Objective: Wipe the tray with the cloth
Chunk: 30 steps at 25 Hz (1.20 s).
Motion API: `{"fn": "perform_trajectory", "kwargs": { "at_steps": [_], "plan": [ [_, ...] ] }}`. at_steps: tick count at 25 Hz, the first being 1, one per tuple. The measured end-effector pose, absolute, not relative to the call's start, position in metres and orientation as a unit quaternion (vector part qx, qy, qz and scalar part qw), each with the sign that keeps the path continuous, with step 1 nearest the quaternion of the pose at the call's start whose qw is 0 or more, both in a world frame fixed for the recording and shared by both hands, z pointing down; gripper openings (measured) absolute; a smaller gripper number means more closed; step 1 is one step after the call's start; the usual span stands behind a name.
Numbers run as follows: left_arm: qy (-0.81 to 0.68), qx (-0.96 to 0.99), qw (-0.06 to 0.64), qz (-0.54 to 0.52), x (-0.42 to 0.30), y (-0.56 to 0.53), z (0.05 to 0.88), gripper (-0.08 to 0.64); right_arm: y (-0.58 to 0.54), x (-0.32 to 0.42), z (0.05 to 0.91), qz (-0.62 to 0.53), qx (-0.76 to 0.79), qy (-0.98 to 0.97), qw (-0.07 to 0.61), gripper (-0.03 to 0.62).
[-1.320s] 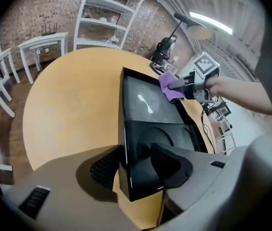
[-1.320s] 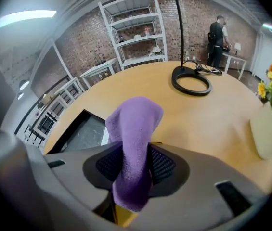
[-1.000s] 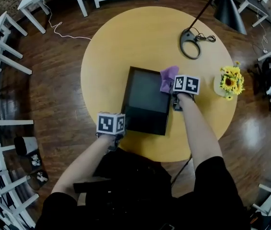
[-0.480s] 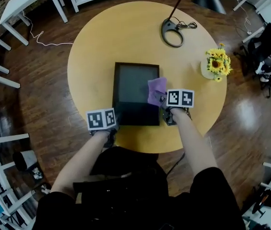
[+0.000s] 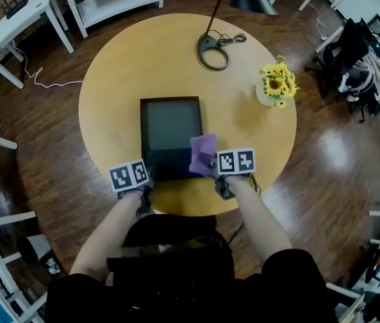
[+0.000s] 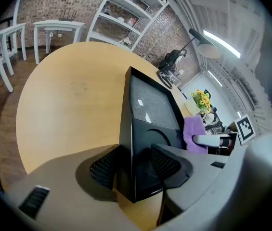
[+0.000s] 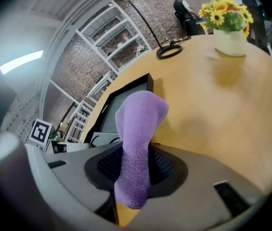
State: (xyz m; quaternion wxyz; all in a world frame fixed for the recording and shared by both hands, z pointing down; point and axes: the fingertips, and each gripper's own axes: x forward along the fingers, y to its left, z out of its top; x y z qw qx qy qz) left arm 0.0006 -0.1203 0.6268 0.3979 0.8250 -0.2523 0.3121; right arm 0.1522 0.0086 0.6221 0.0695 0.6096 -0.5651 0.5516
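Black rectangular tray (image 5: 169, 133) flat on round yellow desk (image 5: 109, 99), near left corner clamped by left hand-held gripper (image 6: 133, 165); purple fuzzy cloth (image 5: 203, 155) at near right edge, pinched by right hand-held gripper (image 7: 135, 170), jaws just closing tighter.

Tray (image 5: 169, 130): black, rectangular, raised rim, dull grey floor. Lies flat on round wooden table (image 5: 109, 99), long side running away from person. Near-left corner clamped between left gripper (image 6: 132, 165) jaws. Cloth (image 7: 136, 129): purple, fuzzy, folded to 1 strip, pinched in right gripper (image 7: 135, 166), whose jaws have just been closing. Free end stands up, prob. over tray's near-right corner.
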Motion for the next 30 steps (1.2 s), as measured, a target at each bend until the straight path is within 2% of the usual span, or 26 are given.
{"fn": "perform_trajectory", "kwargs": {
  "at_steps": [3, 9, 14, 20, 30],
  "plan": [
    [-0.251, 0.825, 0.4, 0.311, 0.003, -0.12, 0.626, 0.206, 0.027, 0.142, 0.621, 0.543, 0.612, -0.57, 0.077, 0.12],
    [-0.256, 0.826, 0.397, 0.306, 0.003, -0.12, 0.628, 0.206, 0.037, 0.137, 0.628, 0.535, 0.648, -0.542, 0.04, 0.12],
    [-0.259, 0.824, 0.402, 0.303, 0.006, -0.115, 0.625, 0.198, 0.029, 0.149, 0.628, 0.524, 0.651, -0.546, 0.057, 0.121],
    [-0.295, 0.797, 0.438, 0.294, -0.014, -0.116, 0.628, 0.195, -0.001, 0.151, 0.628, 0.516, 0.622, -0.58, 0.103, 0.121],
    [-0.348, 0.744, 0.504, 0.266, 0.0, -0.074, 0.635, 0.181, -0.041, 0.191, 0.626, 0.486, 0.544, -0.654, 0.201, 0.121]
  ]
}}
